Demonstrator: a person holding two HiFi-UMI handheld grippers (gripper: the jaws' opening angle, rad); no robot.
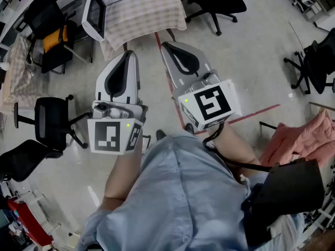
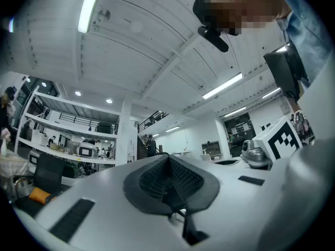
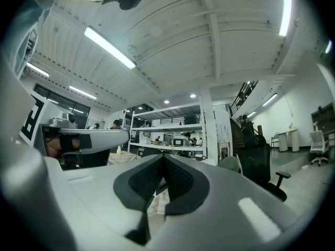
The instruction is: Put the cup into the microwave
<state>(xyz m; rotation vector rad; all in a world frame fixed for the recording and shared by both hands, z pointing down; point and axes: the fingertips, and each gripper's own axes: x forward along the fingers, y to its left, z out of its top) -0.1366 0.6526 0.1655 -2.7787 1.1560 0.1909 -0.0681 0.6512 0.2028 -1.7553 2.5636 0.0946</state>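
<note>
Cup not discernible in any view, so the whole task remains: my left gripper (image 1: 125, 59) and right gripper (image 1: 172, 50), jaws together on nothing, hang well short of the table (image 1: 149, 17), with the microwave (image 1: 95, 14) at its left corner.

bare floor (image 1: 246, 56) lies open between the person and the table (image 1: 152, 17), leaving a straight way forward. the microwave (image 1: 96, 12) stands at the table's left end. a black office chair (image 1: 49, 122) and a second chair (image 1: 47, 41) crowd the left side. a third chair (image 1: 217, 1) stands beside the table's right end, and a pink cloth (image 1: 306, 137) lies near on the right.
</note>
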